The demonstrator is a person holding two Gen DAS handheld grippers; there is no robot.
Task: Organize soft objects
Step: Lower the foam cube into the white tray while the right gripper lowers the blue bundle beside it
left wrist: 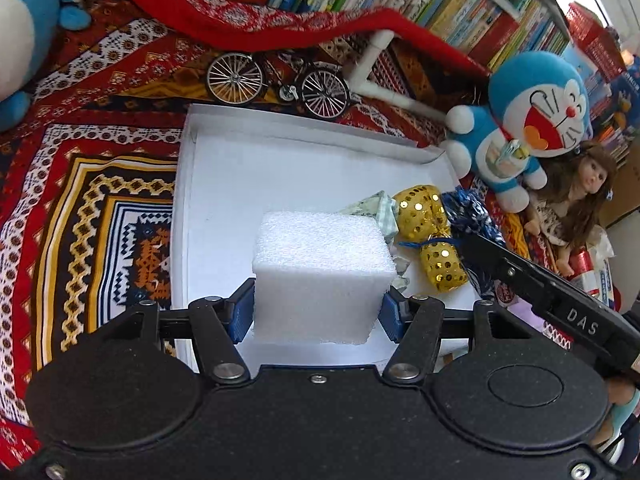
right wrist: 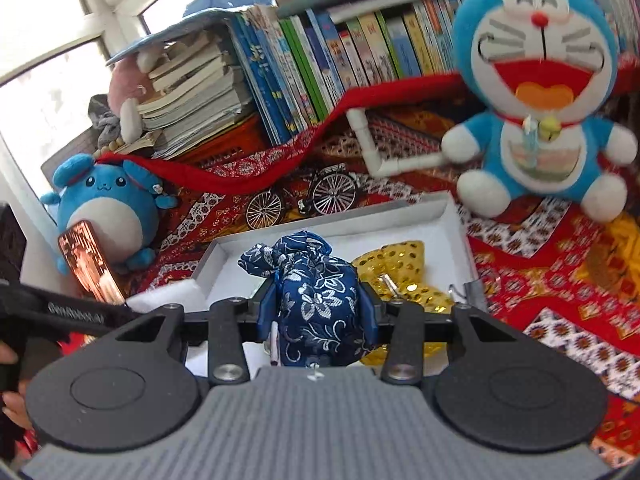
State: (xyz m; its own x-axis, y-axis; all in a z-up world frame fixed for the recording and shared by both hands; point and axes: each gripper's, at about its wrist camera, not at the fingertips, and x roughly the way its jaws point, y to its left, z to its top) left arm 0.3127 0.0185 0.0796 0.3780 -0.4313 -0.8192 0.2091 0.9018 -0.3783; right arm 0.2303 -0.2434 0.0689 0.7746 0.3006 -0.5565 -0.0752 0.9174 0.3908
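Gripping a white foam block, left gripper overhangs the tray.

A model bicycle stands on the patterned red cloth, beneath a draped red scarf. Rows of books line the back. A white pipe frame lies near the bicycle; a long-haired doll sits at the cloth's right edge.
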